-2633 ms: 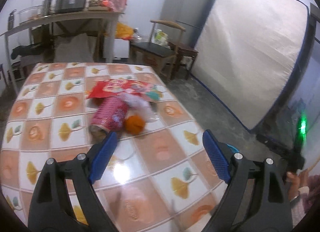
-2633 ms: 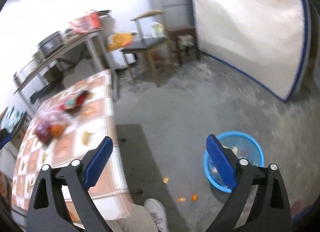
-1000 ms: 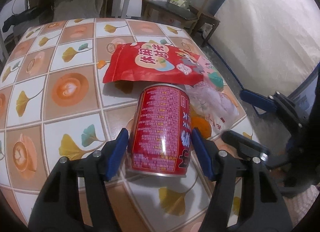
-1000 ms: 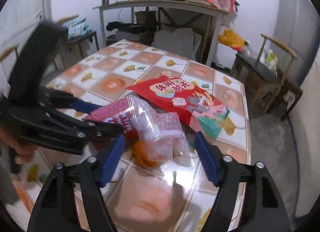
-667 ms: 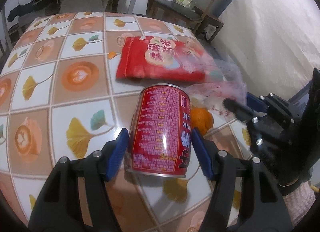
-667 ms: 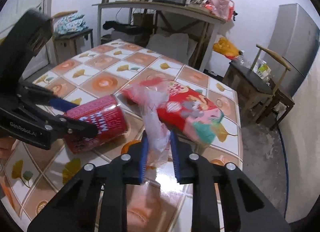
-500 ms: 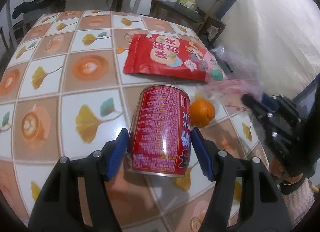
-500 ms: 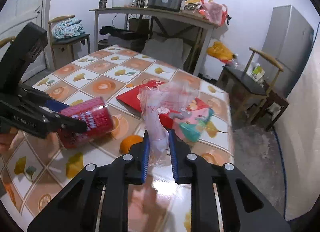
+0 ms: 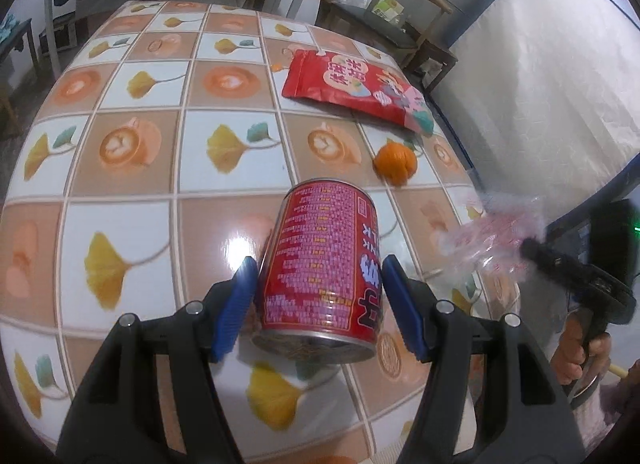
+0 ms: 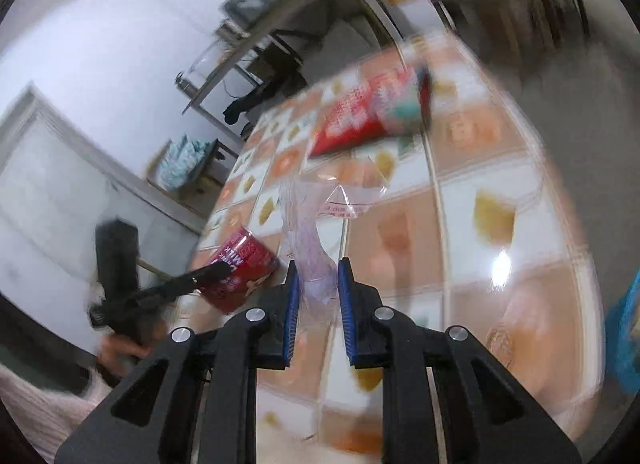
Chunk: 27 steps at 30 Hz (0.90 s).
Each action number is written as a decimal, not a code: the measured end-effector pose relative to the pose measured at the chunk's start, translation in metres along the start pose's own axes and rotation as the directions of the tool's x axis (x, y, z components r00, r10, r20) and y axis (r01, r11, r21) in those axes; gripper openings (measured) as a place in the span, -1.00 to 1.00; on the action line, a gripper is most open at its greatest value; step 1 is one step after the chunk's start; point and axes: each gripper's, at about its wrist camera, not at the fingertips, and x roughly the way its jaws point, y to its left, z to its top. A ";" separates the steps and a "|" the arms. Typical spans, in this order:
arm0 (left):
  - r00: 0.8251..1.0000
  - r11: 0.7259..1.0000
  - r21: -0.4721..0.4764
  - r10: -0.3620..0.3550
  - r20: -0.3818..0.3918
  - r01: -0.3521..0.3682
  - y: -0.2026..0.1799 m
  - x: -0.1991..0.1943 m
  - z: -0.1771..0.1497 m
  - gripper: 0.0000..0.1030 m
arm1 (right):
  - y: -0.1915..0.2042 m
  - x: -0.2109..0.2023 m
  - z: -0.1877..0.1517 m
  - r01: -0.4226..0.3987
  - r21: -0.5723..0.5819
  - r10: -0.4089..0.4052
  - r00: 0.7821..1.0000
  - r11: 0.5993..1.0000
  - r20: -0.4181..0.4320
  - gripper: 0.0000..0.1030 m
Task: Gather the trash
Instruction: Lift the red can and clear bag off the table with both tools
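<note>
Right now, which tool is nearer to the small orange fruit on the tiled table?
Left. The left tool holds the red can just before the orange fruit; the right tool is off the table edge, gripping clear plastic.

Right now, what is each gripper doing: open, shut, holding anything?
Left gripper: shut on the red milk can, lifted off the table.
Right gripper: shut on the clear plastic bag.

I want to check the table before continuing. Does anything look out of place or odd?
Nothing looks spilled or damaged. The red can lies sideways between the left tongs, and an orange sits loose beside the snack bag.
</note>
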 end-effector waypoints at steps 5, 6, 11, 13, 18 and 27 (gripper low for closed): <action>1.000 0.999 0.042 0.026 0.002 -0.026 -0.008 0.003 -0.007 0.21 | -0.034 0.012 -0.011 0.035 0.167 -0.028 0.999 0.985 -0.043 -0.48; 0.999 0.998 0.052 0.032 0.006 -0.032 -0.010 0.003 -0.007 0.30 | -0.037 0.014 -0.013 0.040 0.179 -0.032 0.998 0.983 -0.049 -0.38; 0.998 0.993 0.100 0.056 0.009 -0.057 -0.019 0.011 -0.005 0.37 | -0.040 0.019 -0.016 0.054 0.200 -0.048 0.998 0.978 -0.035 -0.01; 0.999 0.993 0.104 0.051 -0.002 -0.050 -0.020 0.015 -0.005 0.37 | -0.042 0.019 -0.017 0.042 0.210 -0.036 0.999 0.977 -0.031 0.00; 0.998 0.993 0.113 0.039 -0.045 -0.034 -0.027 0.028 -0.004 0.37 | -0.049 0.030 -0.016 0.058 0.234 -0.047 0.997 0.971 -0.055 0.01; 0.997 0.995 0.099 -0.011 -0.079 0.019 -0.031 0.039 -0.010 0.22 | -0.040 0.036 -0.016 0.129 0.190 -0.116 0.990 0.973 -0.077 -0.31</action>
